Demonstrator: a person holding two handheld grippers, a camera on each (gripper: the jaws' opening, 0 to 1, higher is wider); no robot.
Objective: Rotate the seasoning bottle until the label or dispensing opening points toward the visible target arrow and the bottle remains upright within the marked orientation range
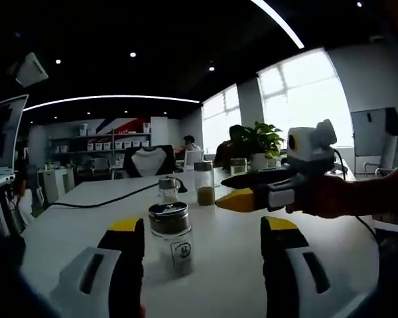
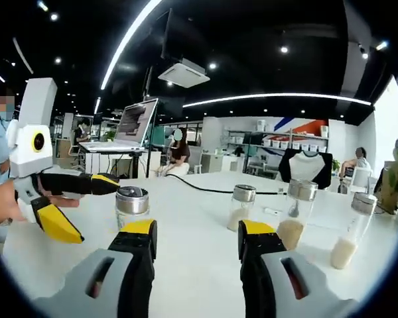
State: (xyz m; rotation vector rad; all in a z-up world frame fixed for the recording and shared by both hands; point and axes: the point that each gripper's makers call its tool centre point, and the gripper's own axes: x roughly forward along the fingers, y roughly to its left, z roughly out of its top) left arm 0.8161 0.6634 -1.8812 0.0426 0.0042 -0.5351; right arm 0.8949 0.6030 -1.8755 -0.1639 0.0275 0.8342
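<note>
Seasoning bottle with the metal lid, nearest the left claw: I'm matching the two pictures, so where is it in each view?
Left gripper view: the seasoning bottle stands low and centre-left, between that view's own jaws, nearer the left one.
Right gripper view: it stands left of centre, just ahead of the left claw at the picture's left.
Shared landmark: the black-and-white shirt beyond the table's far edge.

Laptop; plant (leafy); cable.
</note>
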